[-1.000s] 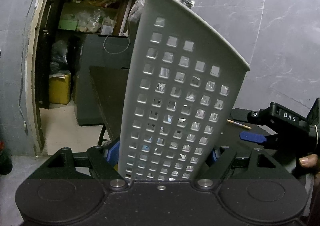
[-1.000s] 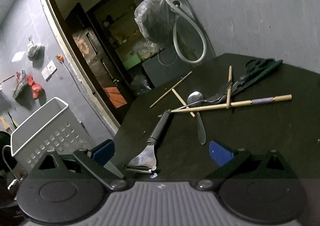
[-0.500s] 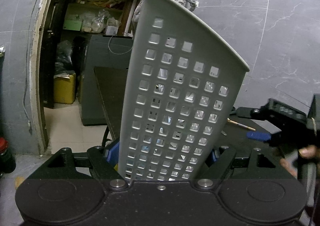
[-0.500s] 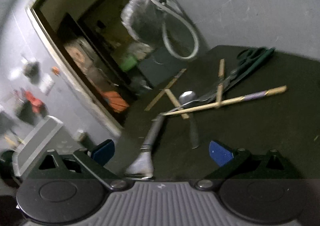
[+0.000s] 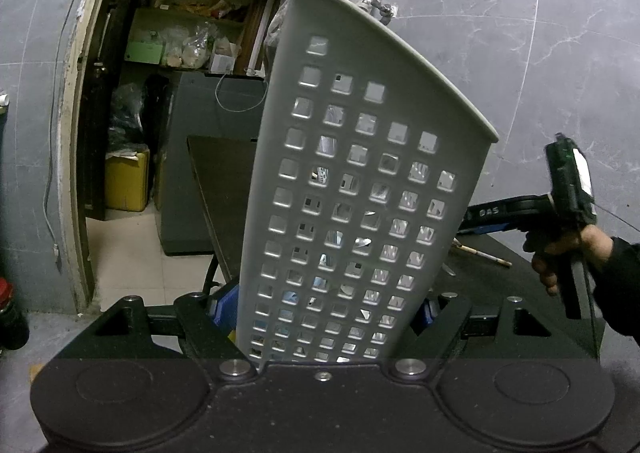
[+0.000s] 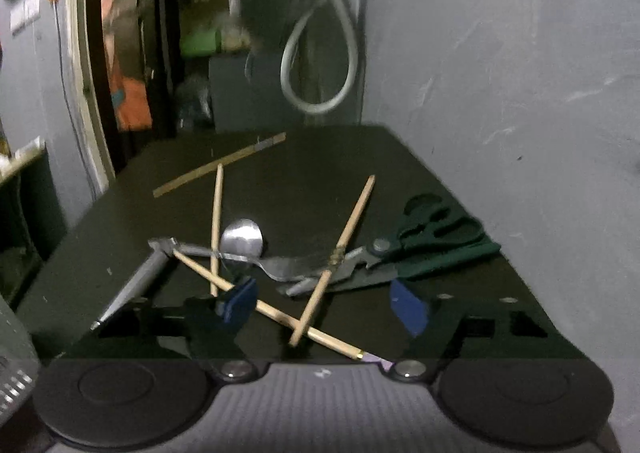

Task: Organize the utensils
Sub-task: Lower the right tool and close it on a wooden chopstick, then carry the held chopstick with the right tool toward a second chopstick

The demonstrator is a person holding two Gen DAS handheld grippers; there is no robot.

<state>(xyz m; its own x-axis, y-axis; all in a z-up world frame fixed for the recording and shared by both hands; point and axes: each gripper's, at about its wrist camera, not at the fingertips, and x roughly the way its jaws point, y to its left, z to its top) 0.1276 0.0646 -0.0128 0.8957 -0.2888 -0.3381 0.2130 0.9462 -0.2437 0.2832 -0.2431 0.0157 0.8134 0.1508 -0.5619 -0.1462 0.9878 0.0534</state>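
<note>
**Basket held, R gripper lining up on the pile**

Step in hand, as I read it: picking the next utensil to drop in the holder. L gripper (image 5: 324,317) is clamped on the grey perforated basket (image 5: 360,181), its blue pads pressed on both side walls, basket upright w/ rim up. Through the holes there are glints of metal and something pale inside; can't tell which items.

R gripper (image 6: 322,303) hangs over the black table (image 6: 120,221), jaws apart and just been closing, nothing pinched yet. Between the blue pads, nearest: two crossed chopsticks (image 6: 316,299). Just beyond: a fork (image 6: 288,265) and spoon (image 6: 242,239) overlapping, w/ a grey-handled tool (image 6: 136,281) off to the left. Right of those, green-handled scissors (image 6: 432,241), blades under the chopstick. Farthest: one more chopstick (image 6: 218,169) lying alone near the table's back edge.

Next move prob needs a drop onto one chopstick w/o dragging its crossed mate, then a carry over to the basket rim. Pile is tangled, so a clean single pick looks tricky.
</note>
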